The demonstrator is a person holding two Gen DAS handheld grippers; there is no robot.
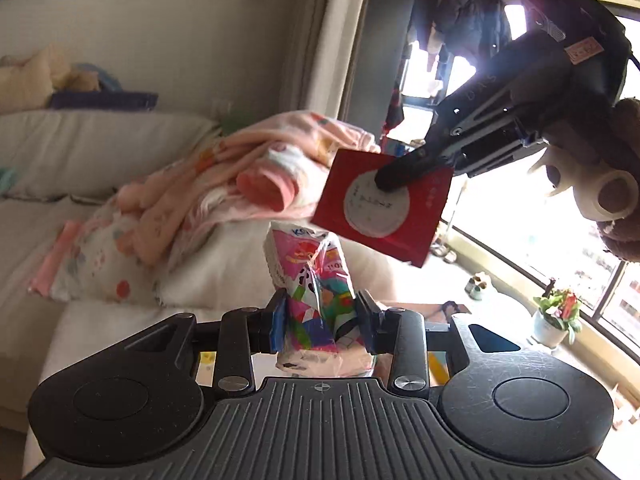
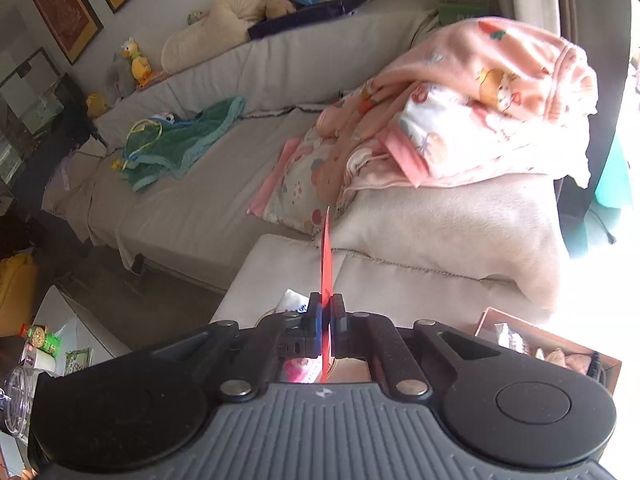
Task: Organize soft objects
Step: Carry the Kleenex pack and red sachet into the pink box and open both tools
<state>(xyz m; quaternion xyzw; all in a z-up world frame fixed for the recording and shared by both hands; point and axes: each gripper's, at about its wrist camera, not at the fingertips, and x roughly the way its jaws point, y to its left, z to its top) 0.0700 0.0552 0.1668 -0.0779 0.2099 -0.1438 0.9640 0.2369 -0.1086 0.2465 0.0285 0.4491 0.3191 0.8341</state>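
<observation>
- The left hand-held gripper (image 1: 320, 316) is clamped on a colourful tissue pack (image 1: 310, 280), which stands upright between its fingers, above the front of the sofa (image 1: 104, 332).
- The right hand-held gripper (image 2: 327, 320) pinches a thin red packet (image 2: 326, 256) edge-on; in the left view the same red packet (image 1: 384, 210) shows a white round label and hangs just above and to the right of the tissue pack.
- Behind both, a heap of pink clothes (image 2: 472, 100) covers the sofa's arm, with a patterned pillow (image 2: 296, 184) just beside it on the seat.
- A green towel (image 2: 180, 144) lies farther along the seat, well apart from the heap.
- Plush toys (image 2: 224, 24) rest on the sofa back.
- A cardboard box (image 2: 540, 340) sits low on the right, beside the sofa.
</observation>
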